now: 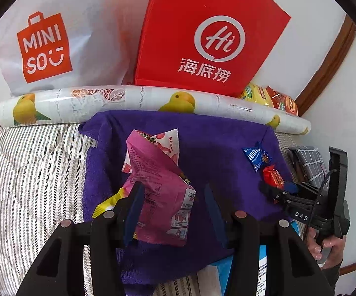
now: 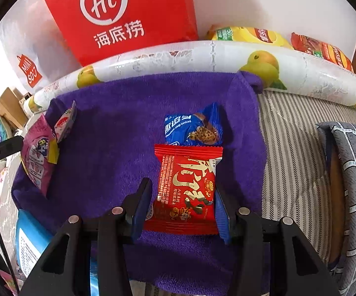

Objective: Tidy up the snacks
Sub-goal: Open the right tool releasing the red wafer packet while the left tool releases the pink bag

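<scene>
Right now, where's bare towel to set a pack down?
Free: the purple towel middle, bordered by the pink pack, the fruit-print roll and the red pack. Crowded: right side, where the blue cookie pack touches the red pack, and the left edge by the pink pack.

Between my left gripper's (image 1: 171, 197) blue pads I have the pink snack packet (image 1: 160, 197), tilted above the purple towel (image 1: 214, 143). A pink-and-white packet (image 1: 163, 143) lies behind it. At the right my right gripper (image 1: 272, 192) sits by the red snack (image 1: 272, 176) and blue cookie packet (image 1: 256, 156).
</scene>
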`<state>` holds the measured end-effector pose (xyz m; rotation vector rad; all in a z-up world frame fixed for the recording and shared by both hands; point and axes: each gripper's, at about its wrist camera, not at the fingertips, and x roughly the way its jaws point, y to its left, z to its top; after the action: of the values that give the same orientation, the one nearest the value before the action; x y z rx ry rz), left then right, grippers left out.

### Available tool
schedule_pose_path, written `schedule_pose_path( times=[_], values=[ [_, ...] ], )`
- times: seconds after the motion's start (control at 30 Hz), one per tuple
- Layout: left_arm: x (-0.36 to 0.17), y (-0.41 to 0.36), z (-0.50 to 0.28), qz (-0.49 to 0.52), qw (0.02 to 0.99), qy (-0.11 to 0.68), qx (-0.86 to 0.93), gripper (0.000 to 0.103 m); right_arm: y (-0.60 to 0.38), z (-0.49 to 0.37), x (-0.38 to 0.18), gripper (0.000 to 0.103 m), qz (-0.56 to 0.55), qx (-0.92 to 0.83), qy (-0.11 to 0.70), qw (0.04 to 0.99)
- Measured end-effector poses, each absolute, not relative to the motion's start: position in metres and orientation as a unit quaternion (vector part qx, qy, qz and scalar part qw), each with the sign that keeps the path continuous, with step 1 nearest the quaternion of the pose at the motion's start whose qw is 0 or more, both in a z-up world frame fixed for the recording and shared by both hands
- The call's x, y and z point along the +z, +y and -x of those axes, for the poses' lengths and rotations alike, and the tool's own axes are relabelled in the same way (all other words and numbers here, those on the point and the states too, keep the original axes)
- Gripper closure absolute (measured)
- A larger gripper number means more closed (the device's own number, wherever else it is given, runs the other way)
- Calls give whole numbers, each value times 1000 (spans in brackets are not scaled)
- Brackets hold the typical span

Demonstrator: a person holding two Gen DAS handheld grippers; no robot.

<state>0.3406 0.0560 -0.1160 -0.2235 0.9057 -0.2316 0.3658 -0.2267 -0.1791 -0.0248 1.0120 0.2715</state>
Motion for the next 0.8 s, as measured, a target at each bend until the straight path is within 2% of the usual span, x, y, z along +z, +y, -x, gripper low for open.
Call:
schedule_pose_path(
  times=[0.23, 0.33, 0.57, 0.8],
  values=[
    [-112, 54, -335, 106, 888, 433, -117, 55, -223, -367, -181, 53, 20, 128, 487, 864],
    [-107, 53, -329, 100, 891, 428, -116, 54, -223, -367, -179, 43, 13, 131, 491, 861],
    [-92, 57, -307, 97, 897, 416, -117, 54, -225, -350, -156, 41, 6, 128, 482, 867],
    [-75, 60, -273, 96, 904, 399, -121, 51, -221, -308, -123, 31, 15, 114, 456, 883]
  ],
)
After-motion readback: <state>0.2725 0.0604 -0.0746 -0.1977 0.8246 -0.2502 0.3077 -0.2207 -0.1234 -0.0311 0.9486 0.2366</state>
